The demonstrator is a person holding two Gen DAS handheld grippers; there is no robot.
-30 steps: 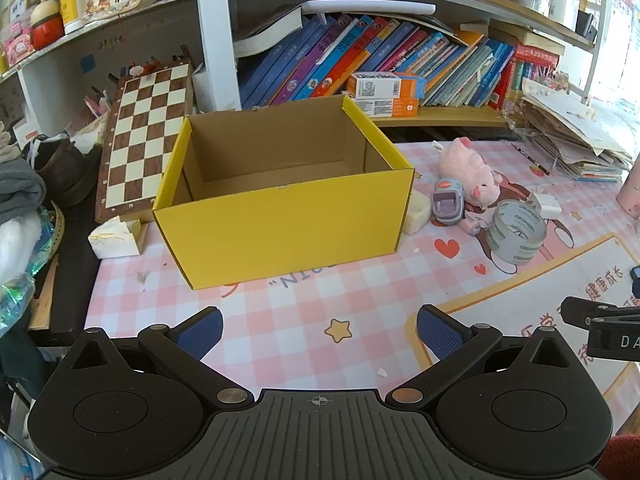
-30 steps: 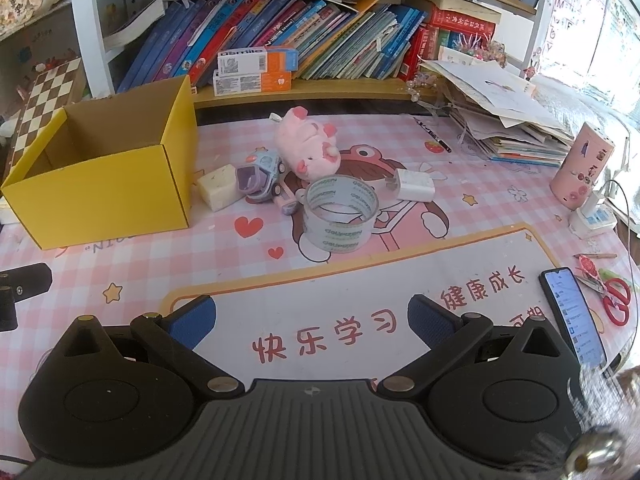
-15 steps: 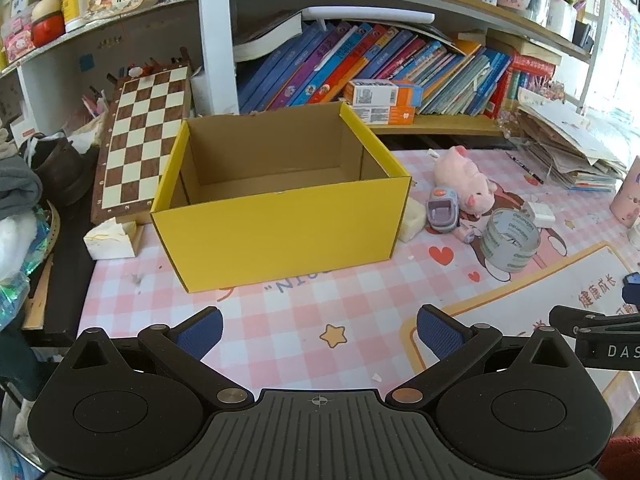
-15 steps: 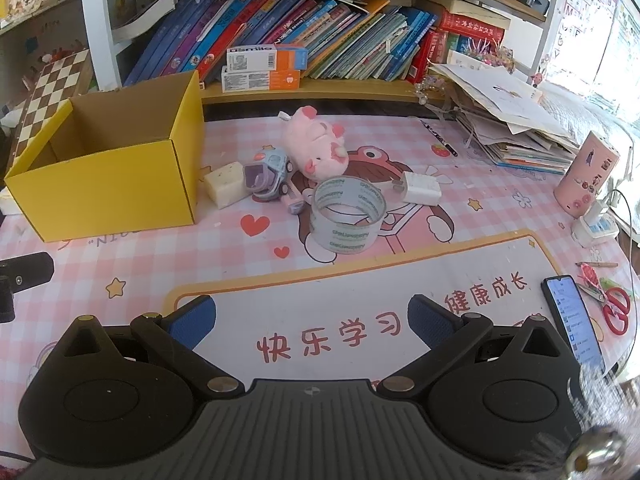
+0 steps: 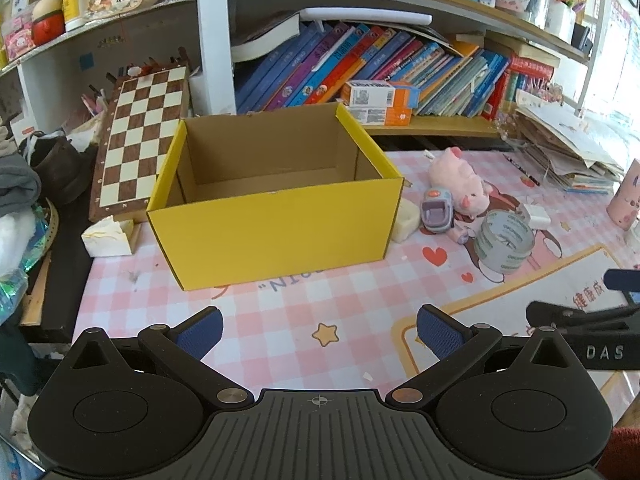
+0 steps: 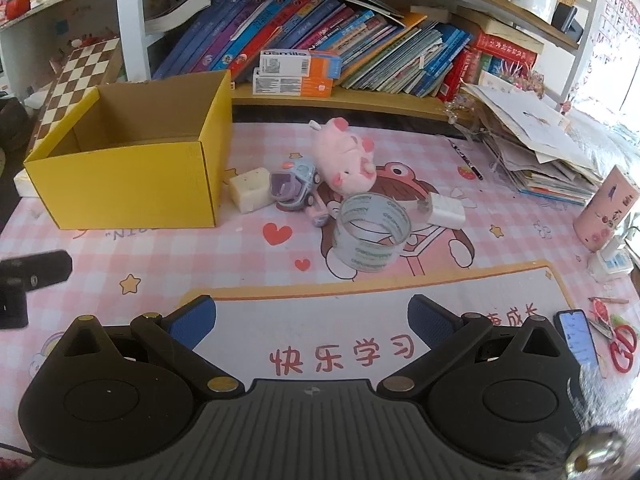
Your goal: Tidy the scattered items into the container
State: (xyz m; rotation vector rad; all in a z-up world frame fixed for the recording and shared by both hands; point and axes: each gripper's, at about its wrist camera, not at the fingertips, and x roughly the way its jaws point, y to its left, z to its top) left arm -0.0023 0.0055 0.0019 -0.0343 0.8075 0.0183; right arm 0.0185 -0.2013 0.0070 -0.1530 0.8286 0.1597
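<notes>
While both tools hang above the pink checked tabletop (image 6: 248, 264), neither grips anything. Left tool (image 5: 320, 330): fingers spread wide, blue pads facing each other across bare cloth and a small star print. Right tool (image 6: 310, 320): likewise spread wide, over the white panel with red characters.

Yellow box (image 5: 276, 216) stands upright at the left of the tabletop, top open, brown inside, nothing visible in it. From the left wrist view it sits straight ahead of the left tool, well apart from the pads.

Scattered things cluster just right of the box:
- cream block (image 6: 250, 189), nearly against the box's right wall
- small purple-grey toy car (image 6: 294, 186), just right of the block
- pink plush pig (image 6: 346, 162), on its side, behind and touching the car
- clear tape roll (image 6: 370, 232), lying flat with its hole up, nearest the right tool, in front of the pig
- white charger (image 6: 446, 210), just right of the tape

Right edge of the tabletop: pink cup (image 6: 606, 210), phone (image 6: 576, 336), red scissors (image 6: 622, 344). A pile of papers (image 6: 536, 148) lies at the far right. A chessboard (image 5: 142, 142) leans behind the box at far left. A shelf of slanted books (image 6: 320, 56) runs along the back, two orange-and-white cartons (image 6: 298, 72) stacked in front.
</notes>
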